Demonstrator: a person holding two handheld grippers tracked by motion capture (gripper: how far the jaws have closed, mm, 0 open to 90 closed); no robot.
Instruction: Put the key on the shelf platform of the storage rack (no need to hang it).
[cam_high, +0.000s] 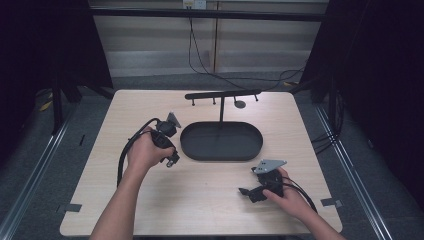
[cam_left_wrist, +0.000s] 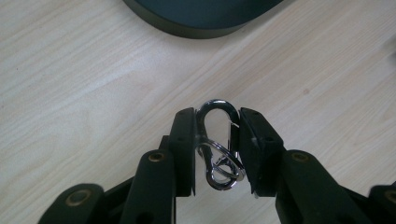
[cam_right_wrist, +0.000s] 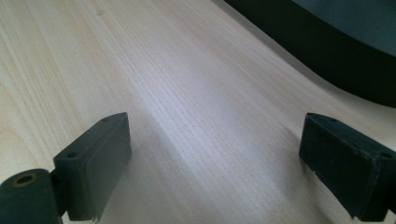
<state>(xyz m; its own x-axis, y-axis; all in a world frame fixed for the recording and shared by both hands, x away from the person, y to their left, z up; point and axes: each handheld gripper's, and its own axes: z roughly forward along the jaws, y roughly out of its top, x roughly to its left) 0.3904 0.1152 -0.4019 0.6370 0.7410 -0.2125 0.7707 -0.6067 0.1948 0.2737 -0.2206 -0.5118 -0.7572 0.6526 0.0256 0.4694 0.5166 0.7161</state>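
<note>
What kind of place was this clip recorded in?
Likely a lab recording station, not a home: a bare wooden table framed by dark curtains, cables running to a wall outlet, and a black tray with a hook stand set out as props.

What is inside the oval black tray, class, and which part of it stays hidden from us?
The black tray looks empty apart from the stand's post rising at its far edge. The post's foot is too dark to see. The carabiner sits in the left tongs, not in the tray.
</note>
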